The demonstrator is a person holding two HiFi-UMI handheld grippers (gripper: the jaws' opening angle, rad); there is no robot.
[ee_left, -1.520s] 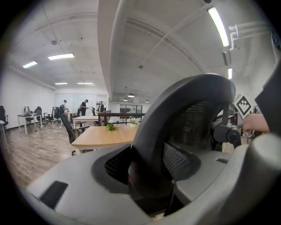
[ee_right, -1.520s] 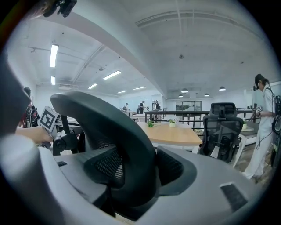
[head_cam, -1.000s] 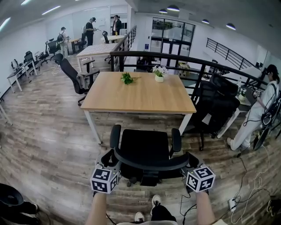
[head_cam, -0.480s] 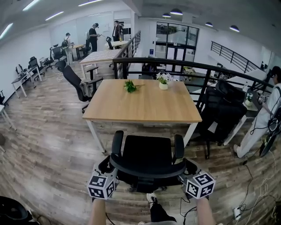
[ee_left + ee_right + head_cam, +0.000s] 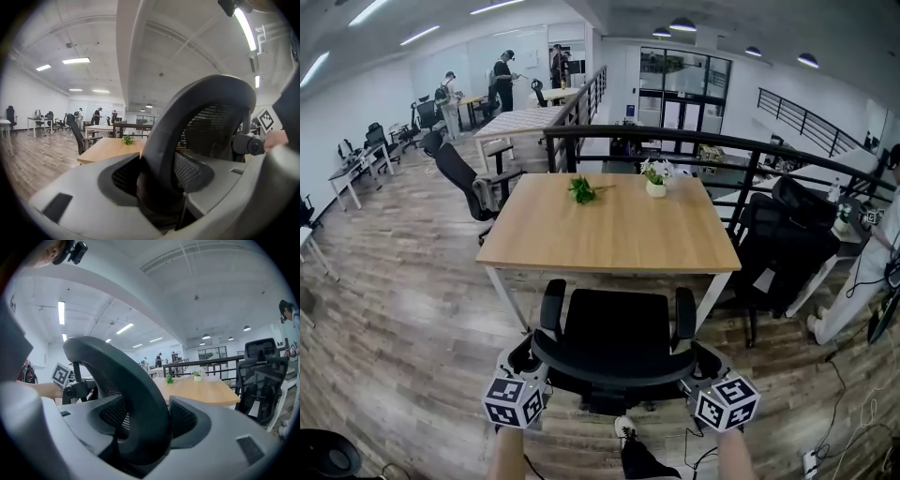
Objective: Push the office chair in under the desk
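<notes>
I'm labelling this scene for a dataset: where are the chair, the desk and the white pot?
chair (image 5: 614,323), head view, on the seat.
desk (image 5: 609,230), head view, on the bare top.
pot (image 5: 655,189), head view, on its white side.

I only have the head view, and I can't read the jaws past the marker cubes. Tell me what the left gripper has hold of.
Observer: In the left gripper view, the left gripper has the chair's backrest rim between its jaws, which look closed against it.
Operator: Now give me the right one.
Observer: In the right gripper view, the right gripper straddles the same rim from the other end, and the rim fills the gap between its jaws.
Operator: Report anything else caught in either.
Observer: Nothing else. Only that black rim stands between either pair of jaws.
</notes>
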